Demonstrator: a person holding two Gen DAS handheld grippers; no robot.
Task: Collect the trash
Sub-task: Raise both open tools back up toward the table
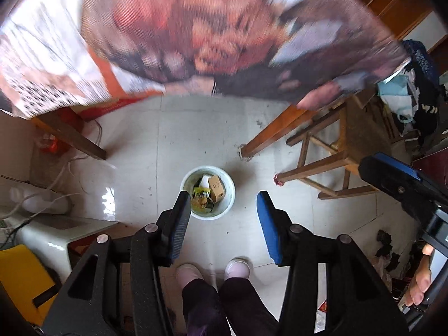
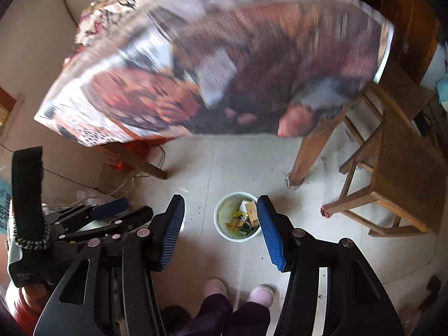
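A small white bin (image 1: 207, 196) stands on the tiled floor, holding a brown carton, a yellow wrapper and other trash; it also shows in the right wrist view (image 2: 237, 217). My left gripper (image 1: 224, 200) is open and empty, high above the bin. My right gripper (image 2: 221, 205) is open and empty, also above the bin. The right gripper shows at the right edge of the left wrist view (image 1: 392, 173). The left gripper shows at the left of the right wrist view (image 2: 109, 210).
A table with a printed cloth (image 1: 196, 33) hangs over the floor, on wooden legs (image 1: 268, 134). A wooden stool (image 2: 397, 173) stands to the right. Cables and a white appliance (image 1: 47, 229) lie at the left. The person's feet (image 1: 212, 271) stand just below the bin.
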